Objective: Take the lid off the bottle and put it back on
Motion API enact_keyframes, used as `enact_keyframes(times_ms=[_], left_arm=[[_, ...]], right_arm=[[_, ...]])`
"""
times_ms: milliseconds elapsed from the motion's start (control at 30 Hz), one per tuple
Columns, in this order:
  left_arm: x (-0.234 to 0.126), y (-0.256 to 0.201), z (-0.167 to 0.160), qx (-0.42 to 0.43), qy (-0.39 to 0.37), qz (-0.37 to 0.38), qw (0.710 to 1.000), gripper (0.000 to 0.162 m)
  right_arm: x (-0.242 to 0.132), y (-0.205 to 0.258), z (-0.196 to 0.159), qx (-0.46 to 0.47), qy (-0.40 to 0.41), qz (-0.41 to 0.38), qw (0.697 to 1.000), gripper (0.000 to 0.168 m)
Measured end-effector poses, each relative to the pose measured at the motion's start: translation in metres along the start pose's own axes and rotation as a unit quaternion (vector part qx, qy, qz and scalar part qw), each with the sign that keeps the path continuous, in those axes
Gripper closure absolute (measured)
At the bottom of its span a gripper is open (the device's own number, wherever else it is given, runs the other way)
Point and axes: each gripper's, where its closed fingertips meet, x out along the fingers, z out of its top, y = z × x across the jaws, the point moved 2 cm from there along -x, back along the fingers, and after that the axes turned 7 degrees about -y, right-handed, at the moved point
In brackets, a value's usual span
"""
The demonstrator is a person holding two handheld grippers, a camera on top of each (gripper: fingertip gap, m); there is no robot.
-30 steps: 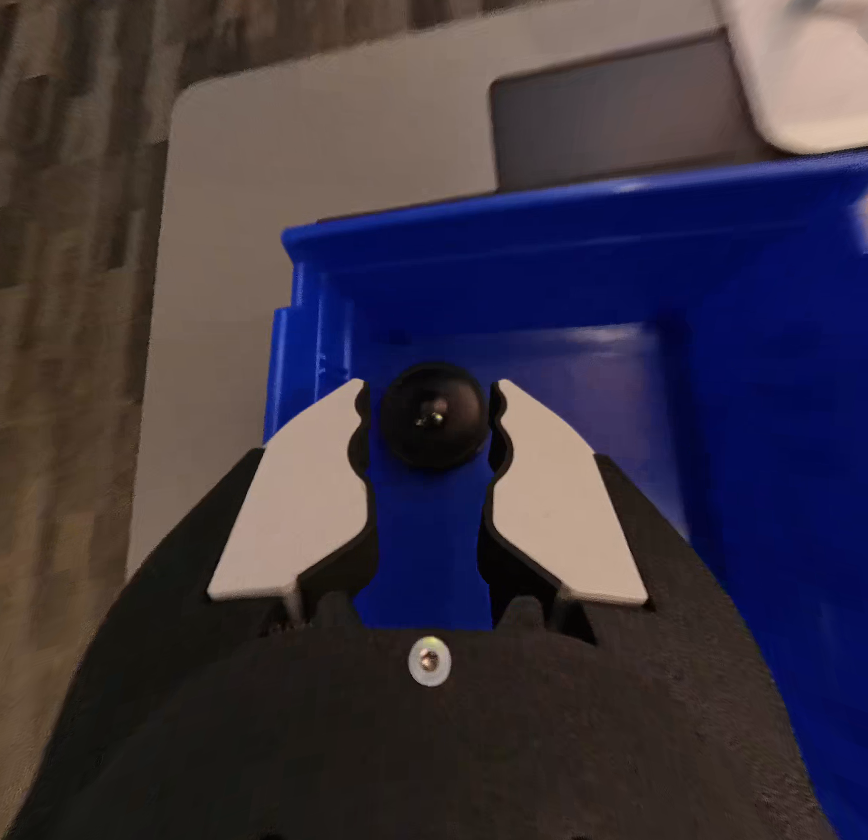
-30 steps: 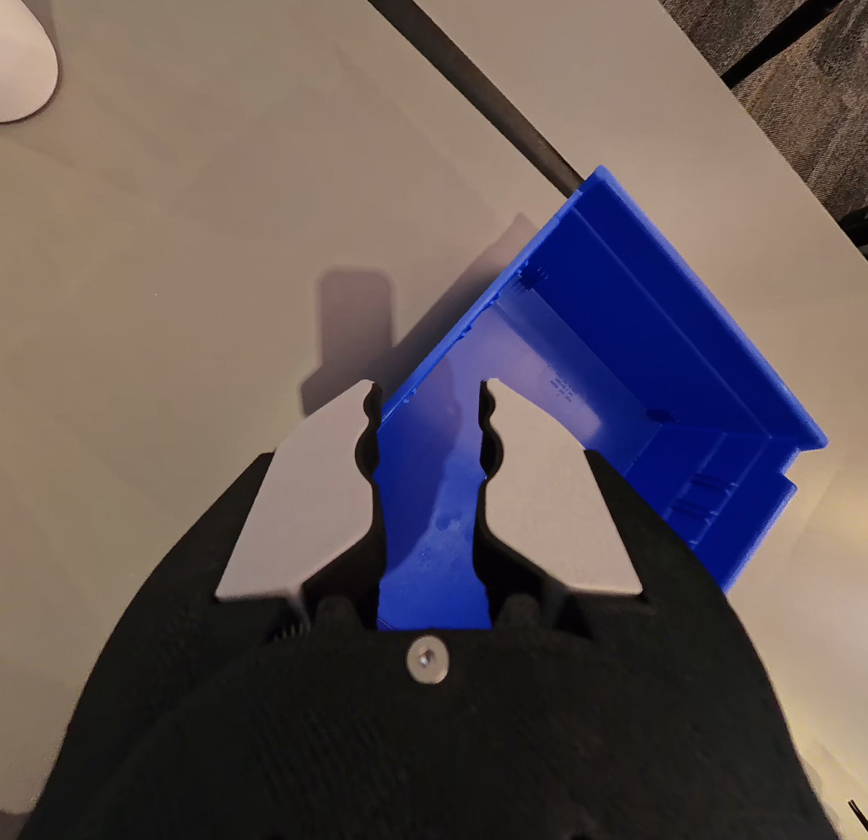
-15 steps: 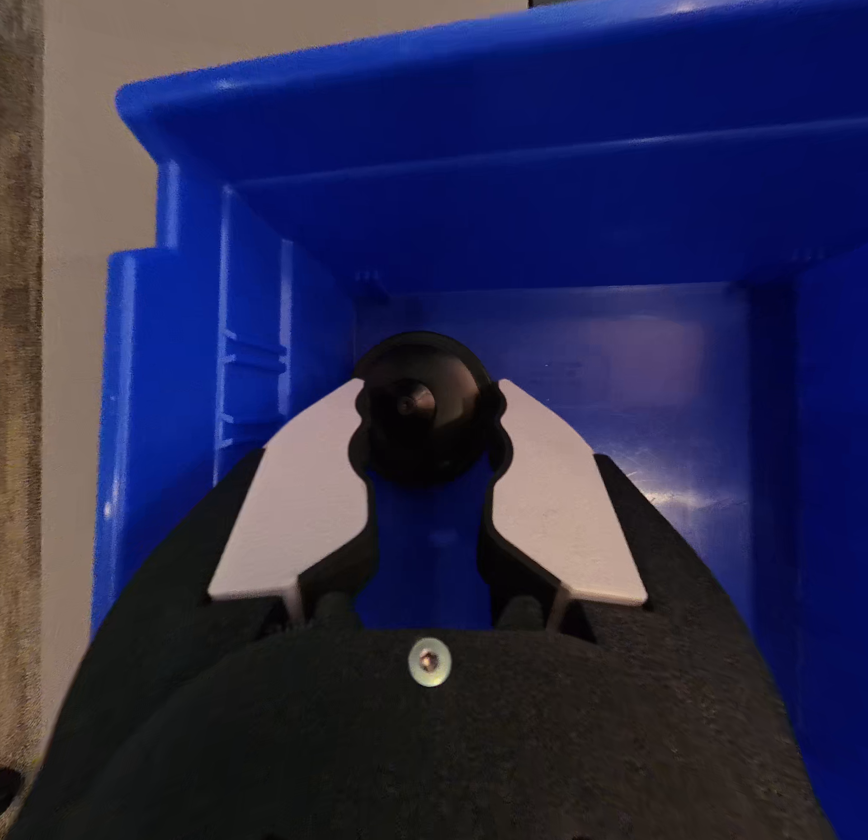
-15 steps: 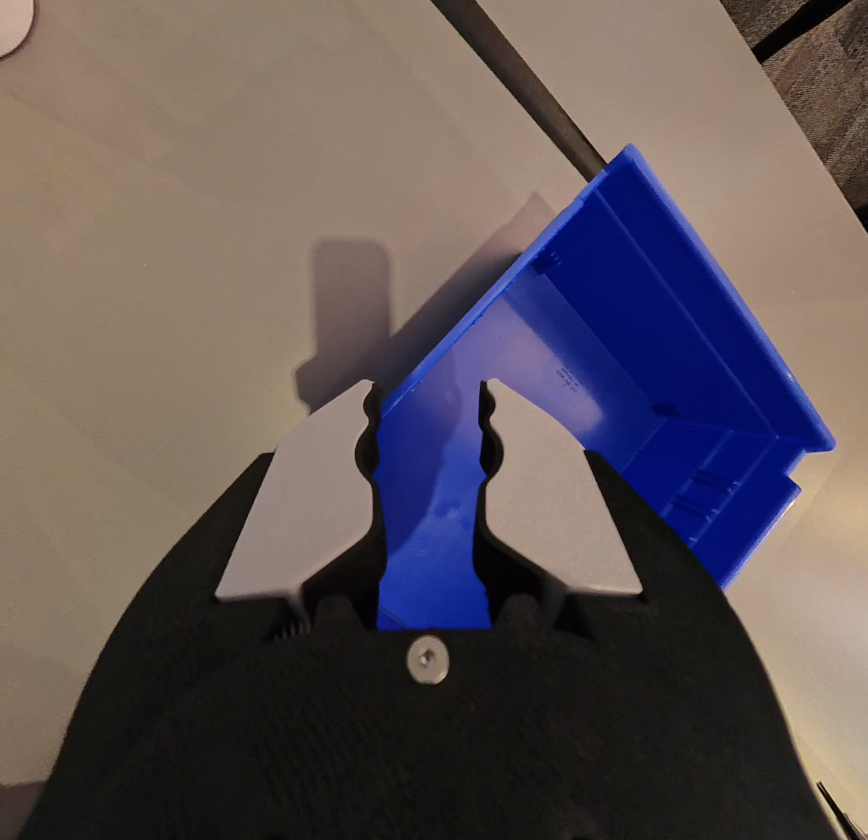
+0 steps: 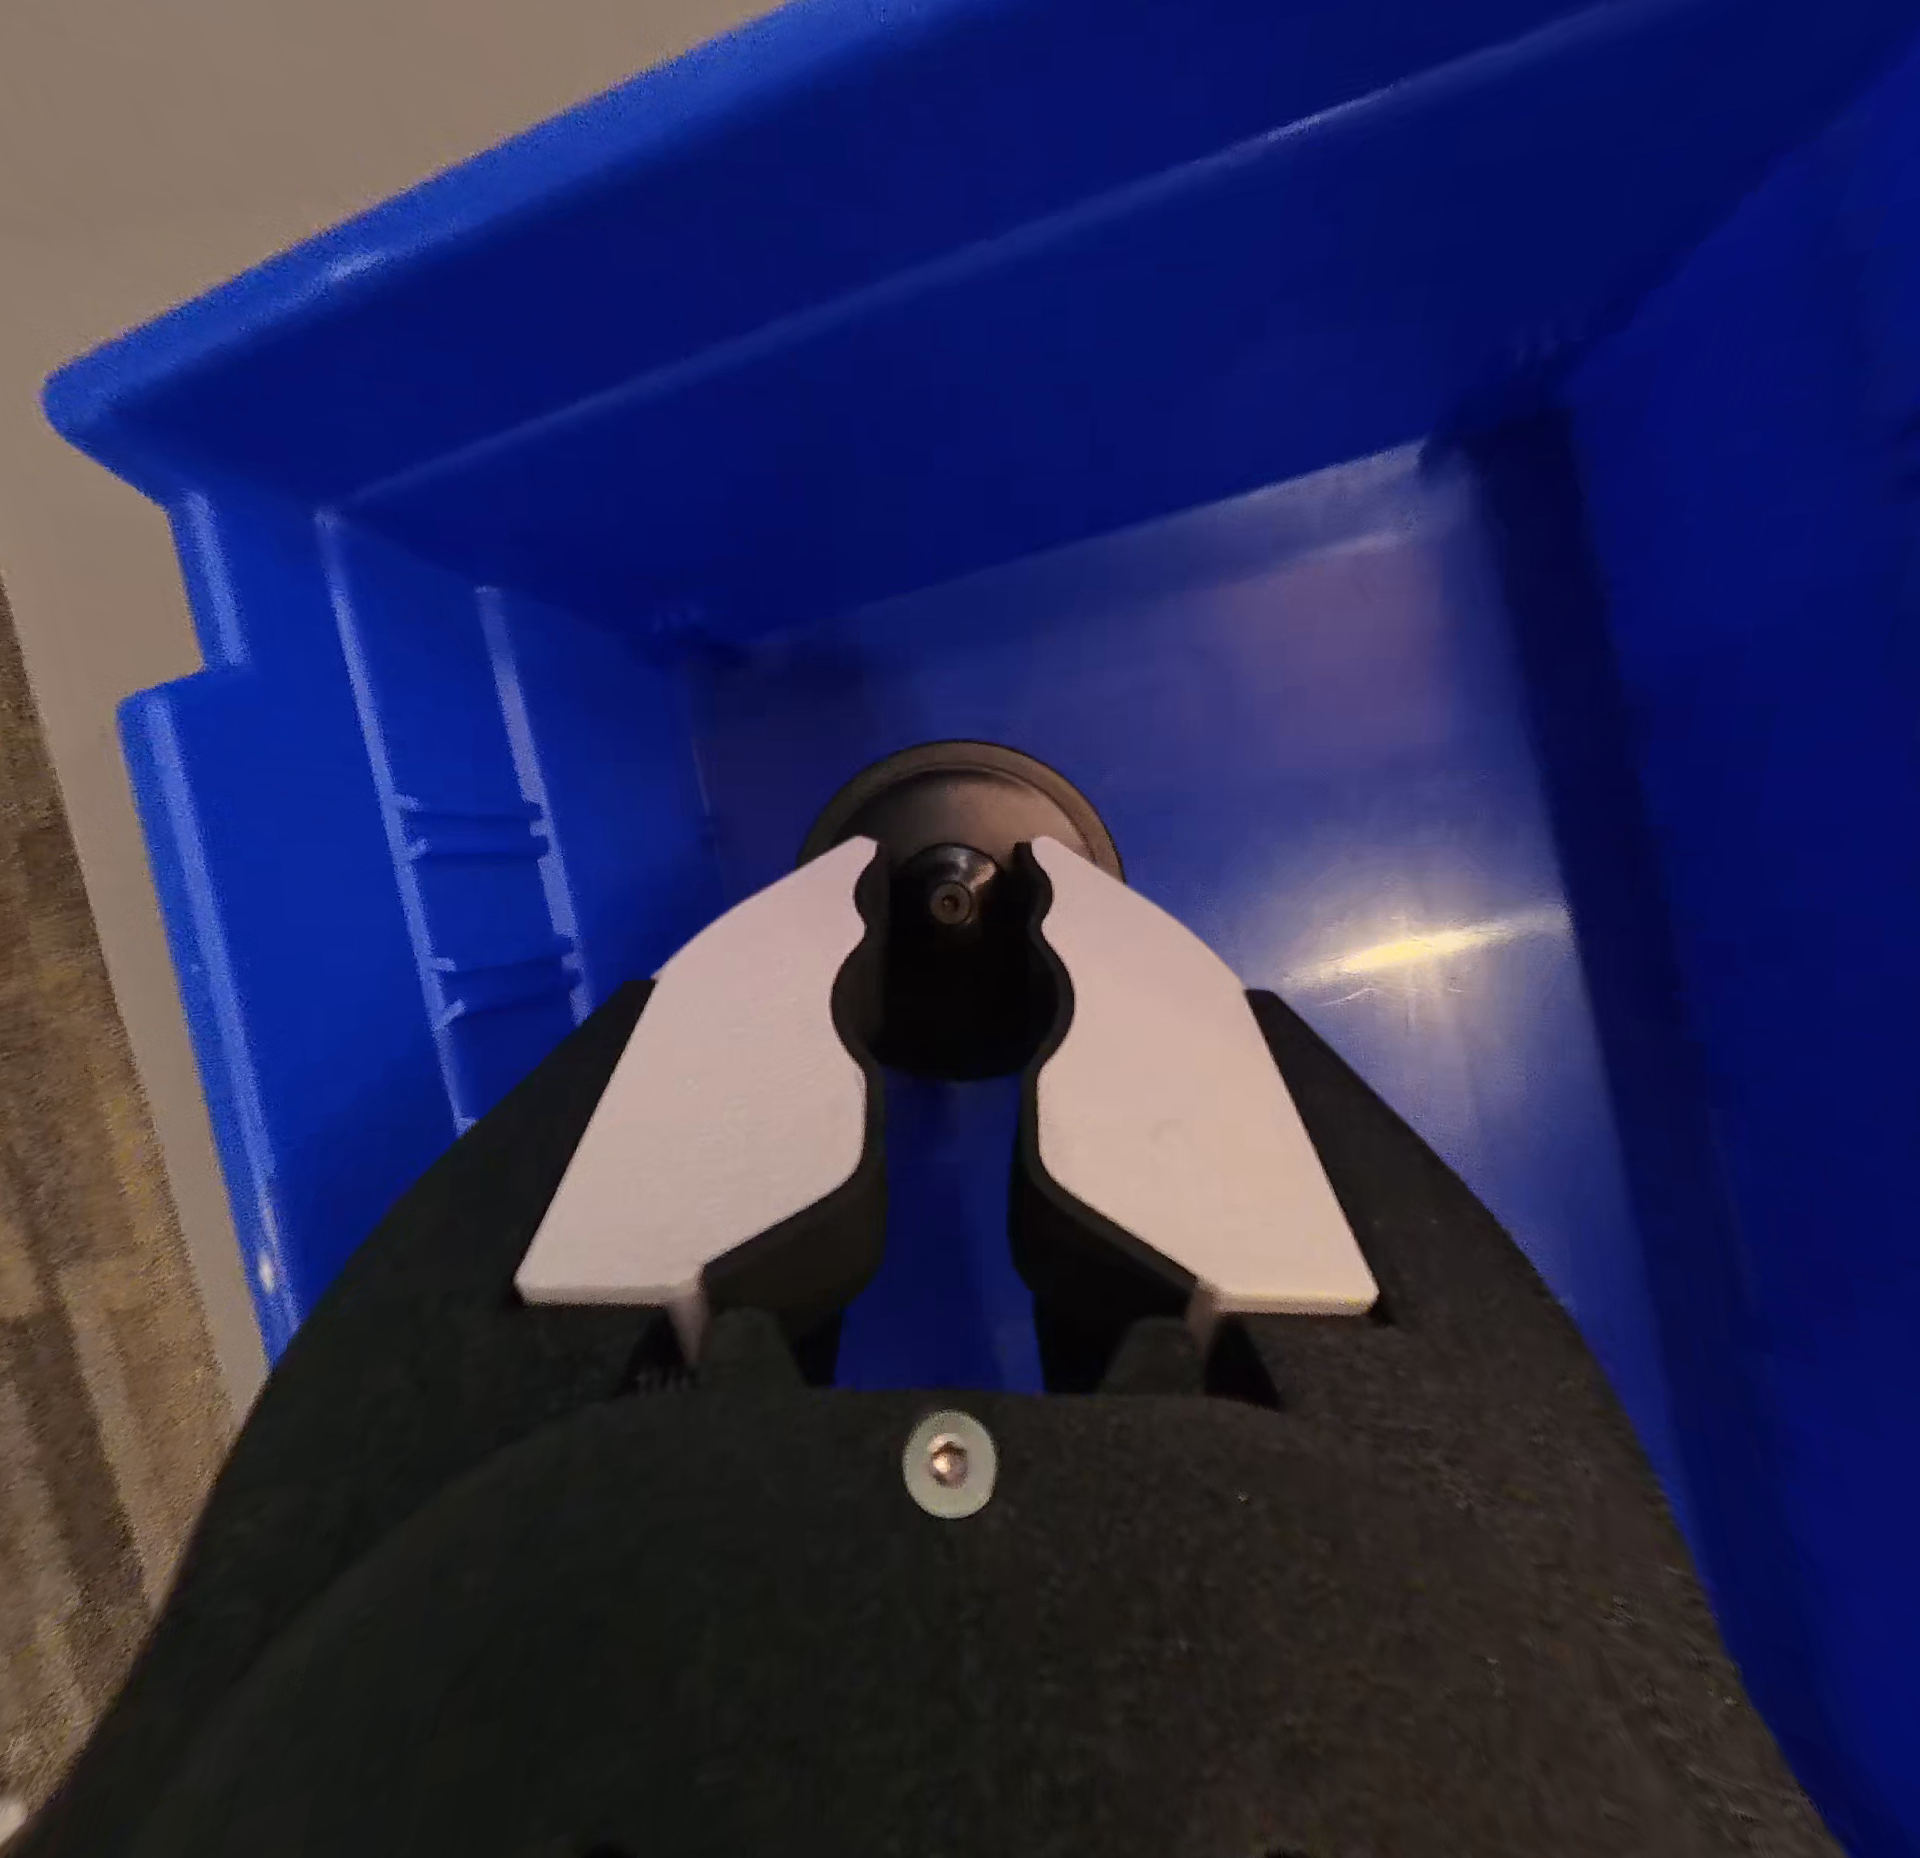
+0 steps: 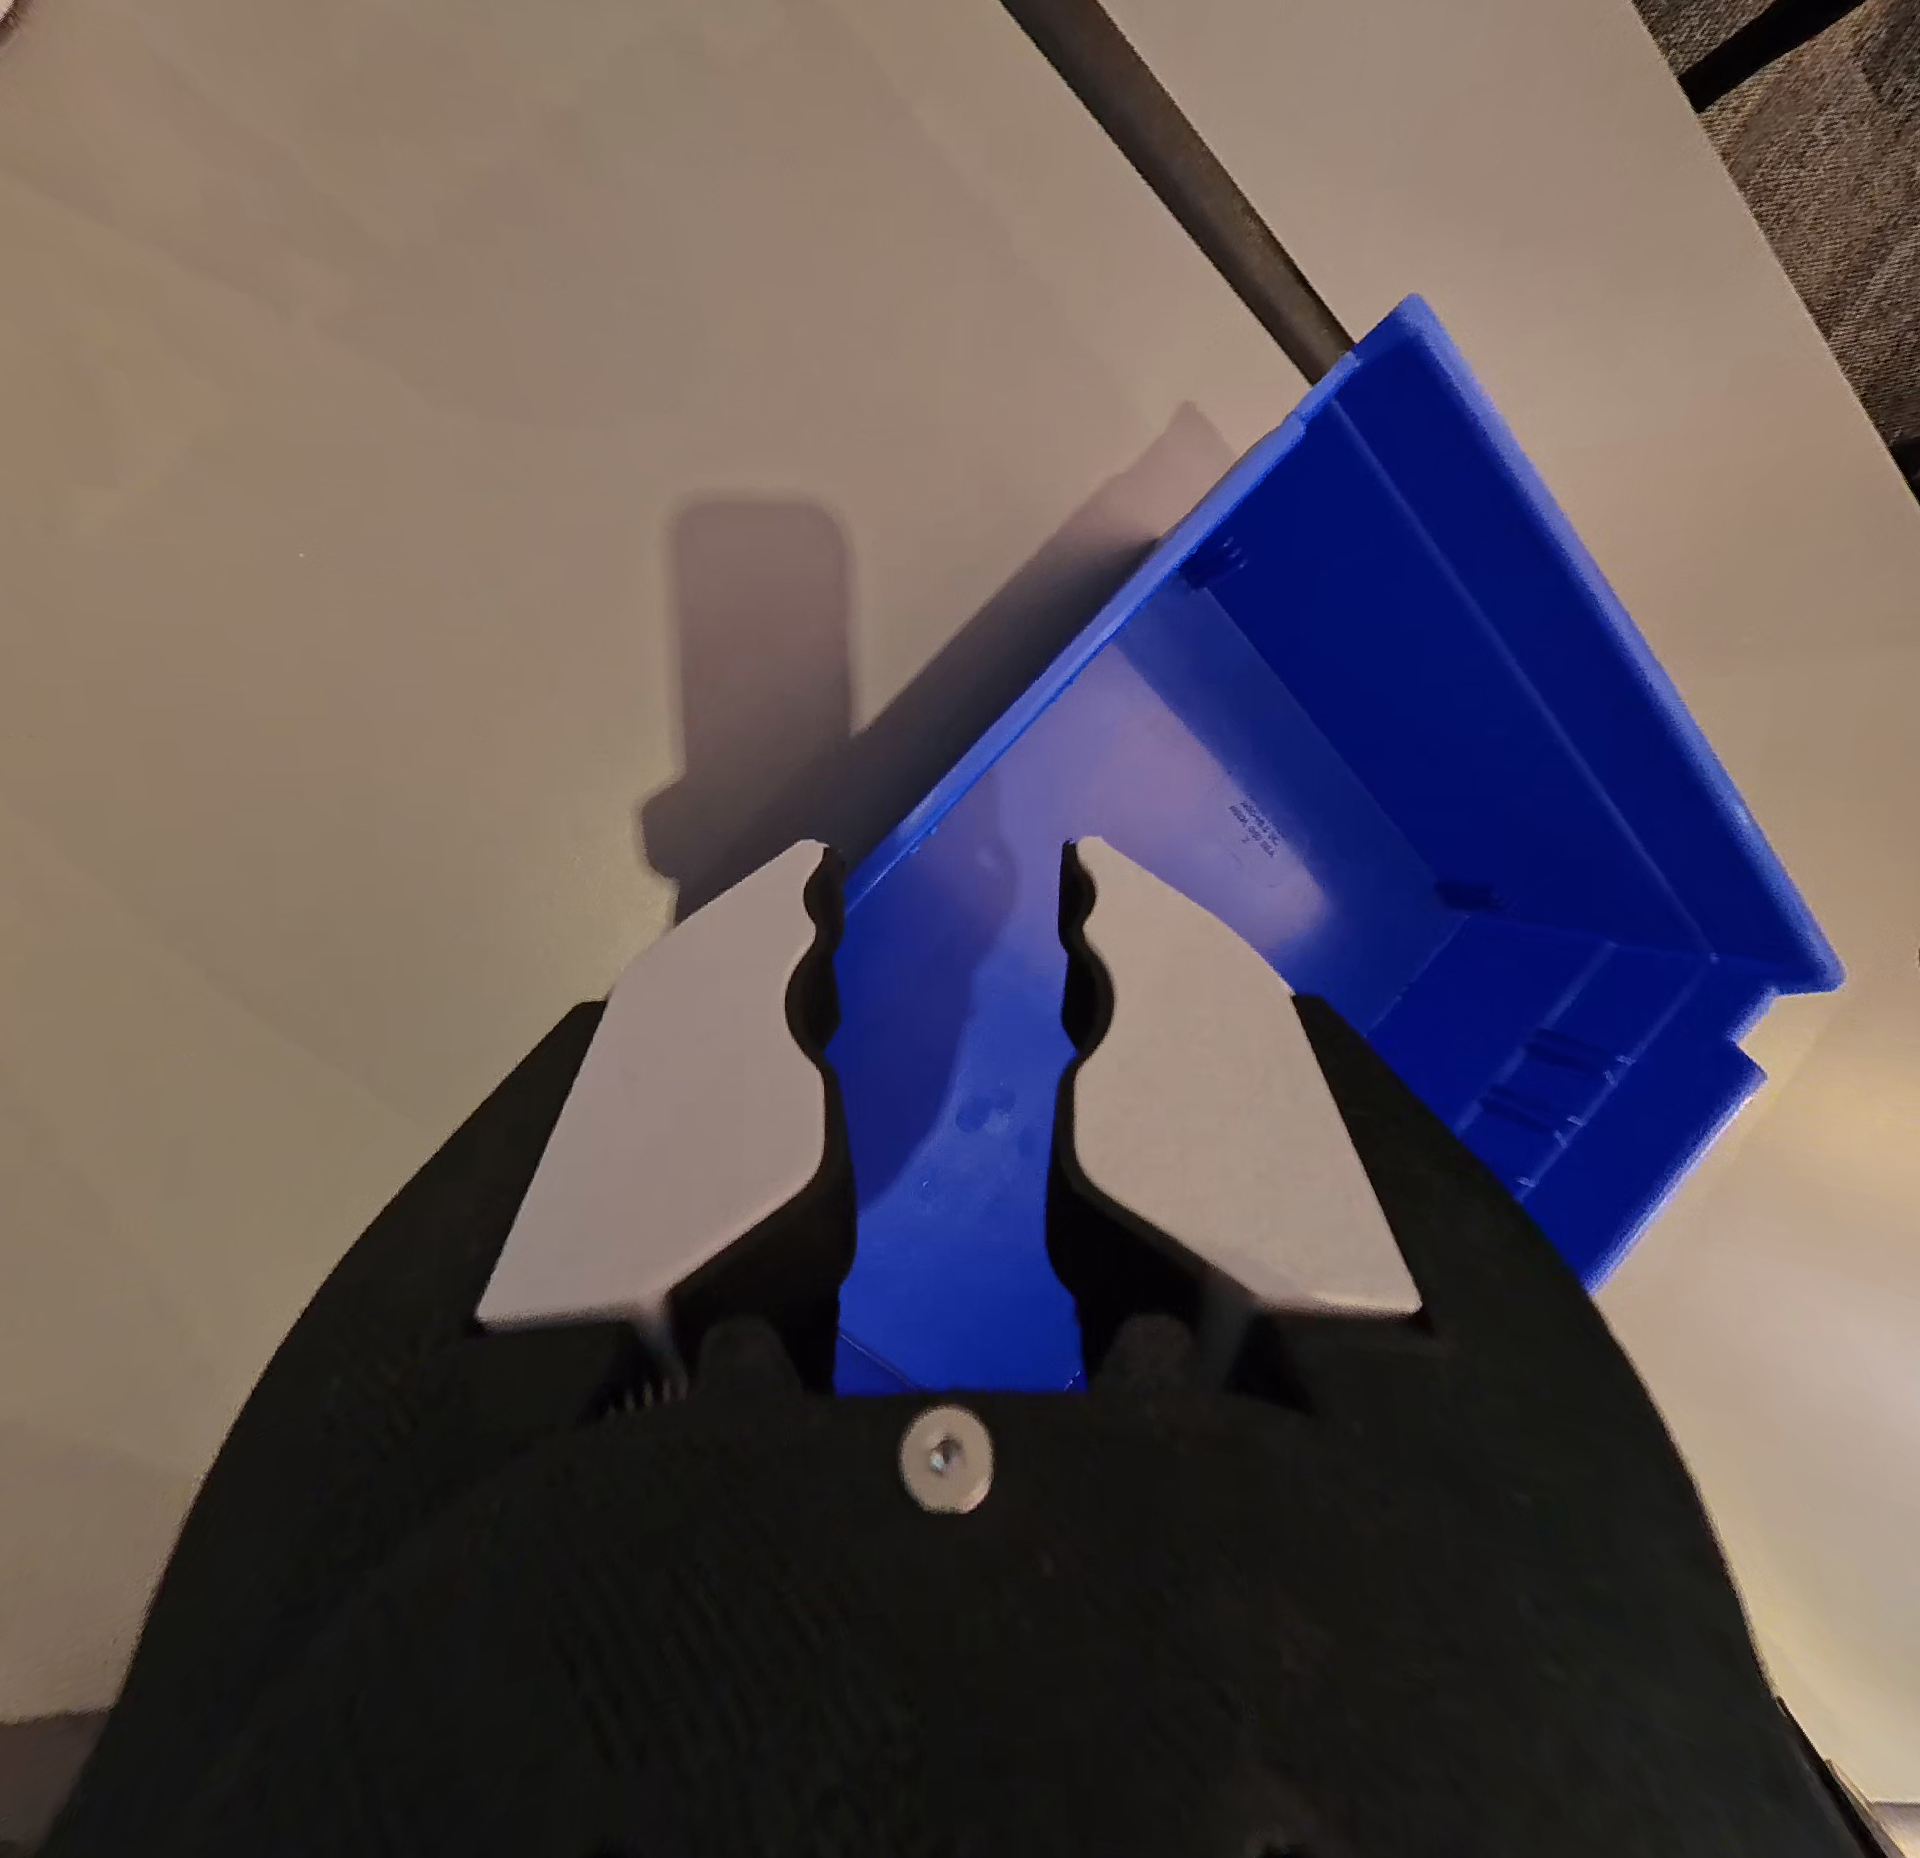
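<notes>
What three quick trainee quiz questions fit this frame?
1. True or false: the right gripper holds something.
2. Where does the round black bottle stand? A) on the table beside the bin; B) inside the blue plastic bin; C) between the right jaws.
3. Which gripper's jaws flank the bottle's small black lid?

Key: 1 false, its jaws are open and empty over the bin. 2 B. 3 the left gripper.
</notes>
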Motion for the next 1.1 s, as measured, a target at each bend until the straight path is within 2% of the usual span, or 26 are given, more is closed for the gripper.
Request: enact_keyframes(times_ms=[133, 333, 600, 700, 733, 800, 900, 1000, 1100], left_arm=[[-0.002, -0.014, 0.003, -0.019, -0.01, -0.063, 0.998, 0.139], [-0.014, -0.015, 0.008, -0.001, -0.021, -0.081, 0.997, 0.139], [-0.029, -0.051, 0.004, 0.086, -0.032, -0.208, 0.974, 0.139], [-0.028, -0.051, 0.0, 0.118, -0.025, -0.196, 0.973, 0.139], [-0.028, -0.052, -0.001, 0.118, -0.023, -0.195, 0.973, 0.136], [-0.026, -0.053, 0.0, 0.114, -0.021, -0.195, 0.974, 0.094], [-0.022, -0.05, -0.006, 0.127, 0.004, -0.174, 0.977, 0.07], [-0.013, -0.049, -0.015, 0.142, 0.039, -0.157, 0.977, 0.077], [-0.005, -0.055, -0.019, 0.128, 0.059, -0.173, 0.975, 0.091]], right_arm=[[0.001, 0.0, -0.001, -0.002, 0.002, 0.0, 1.0, 0.125], [0.004, 0.0, -0.002, -0.002, 0.008, 0.003, 1.0, 0.125], [0.006, 0.003, -0.004, -0.008, 0.015, 0.006, 1.0, 0.125], [0.006, 0.003, -0.004, -0.008, 0.016, 0.007, 1.0, 0.125], [0.006, 0.003, -0.004, -0.009, 0.016, 0.007, 1.0, 0.125], [0.006, 0.003, -0.004, -0.01, 0.016, 0.008, 1.0, 0.125], [0.007, 0.003, -0.004, -0.011, 0.017, 0.008, 1.0, 0.125], [0.007, 0.003, -0.004, -0.012, 0.018, 0.008, 1.0, 0.125], [0.007, 0.003, -0.004, -0.012, 0.018, 0.008, 1.0, 0.125]])
